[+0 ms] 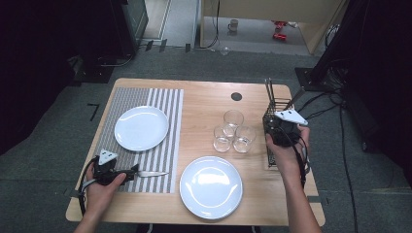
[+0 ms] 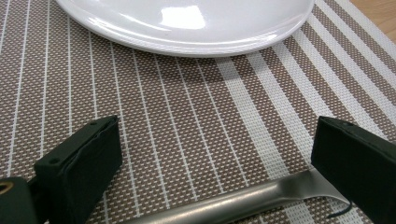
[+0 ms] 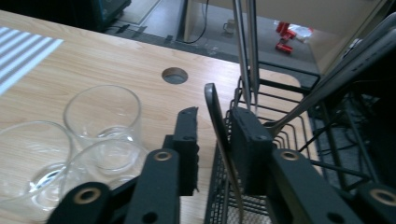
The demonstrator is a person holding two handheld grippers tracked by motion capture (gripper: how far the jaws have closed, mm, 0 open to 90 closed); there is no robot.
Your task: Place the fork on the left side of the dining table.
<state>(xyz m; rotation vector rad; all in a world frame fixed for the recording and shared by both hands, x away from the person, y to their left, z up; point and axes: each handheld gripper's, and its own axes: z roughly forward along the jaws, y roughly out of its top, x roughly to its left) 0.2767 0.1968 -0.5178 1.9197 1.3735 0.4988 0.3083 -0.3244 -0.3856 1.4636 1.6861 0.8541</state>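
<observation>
left gripper [image 1: 130,174]: jaws wide apart, knife [image 1: 151,174] lying loose between them, beside striped placemat [image 1: 167,104] edge
right gripper [image 3: 215,135]: clamped on utensil handle [image 3: 219,135], at wire caddy [image 3: 280,100]

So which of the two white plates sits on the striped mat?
The far-left plate, lying on the striped placemat; the other plate rests on bare wood.

The high view looks forward and down over the whole table [image 1: 204,99]. Each gripper view sits low and close: the left shares the striped placemat [image 2: 196,130], the right the wire rack [image 3: 289,112] on that table.
</observation>
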